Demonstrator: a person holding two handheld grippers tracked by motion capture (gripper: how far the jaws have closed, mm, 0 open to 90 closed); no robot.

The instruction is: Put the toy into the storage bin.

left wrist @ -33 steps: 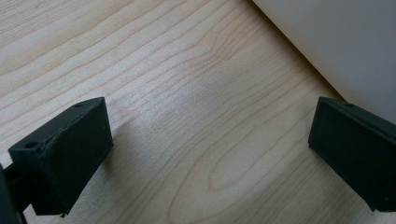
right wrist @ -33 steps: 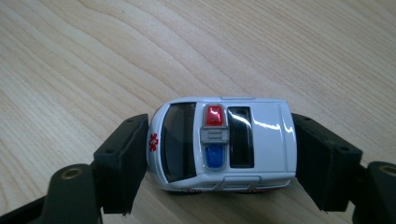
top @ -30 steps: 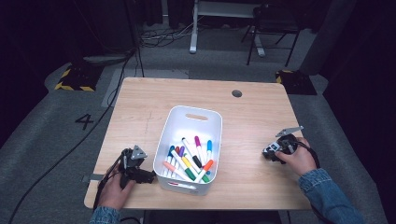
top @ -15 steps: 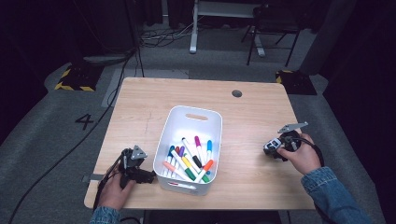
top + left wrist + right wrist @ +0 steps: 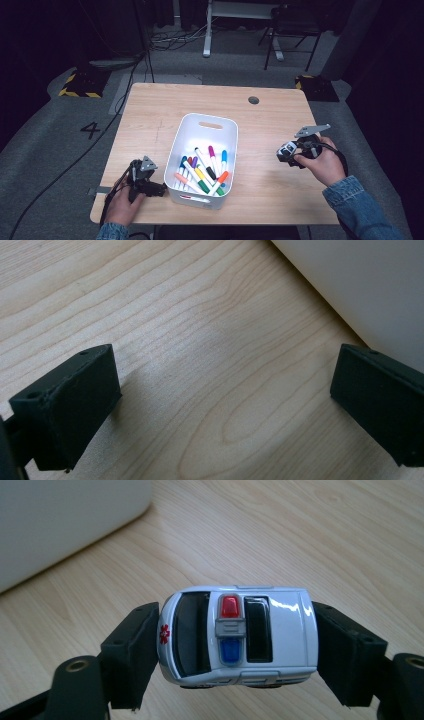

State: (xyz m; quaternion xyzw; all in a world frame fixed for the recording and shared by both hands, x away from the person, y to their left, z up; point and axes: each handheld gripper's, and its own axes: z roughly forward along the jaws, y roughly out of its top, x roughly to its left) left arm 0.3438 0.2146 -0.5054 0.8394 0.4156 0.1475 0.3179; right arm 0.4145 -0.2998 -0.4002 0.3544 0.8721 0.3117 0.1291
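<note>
The right hand-held gripper [image 5: 235, 635] clamps a white toy ambulance [image 5: 239, 635] end to end between its 2 jaws, above the tabletop [image 5: 270, 125] right of the white bin [image 5: 186, 135] of markers [image 5: 202, 172]. The left hand-held gripper [image 5: 225, 405] stands wide with nothing between its jaws, low over the near left tabletop, just beside the bin's wall.

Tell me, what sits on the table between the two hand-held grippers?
A white bin of colored markers, seen in the high view, stands between the left gripper and right gripper.
</note>
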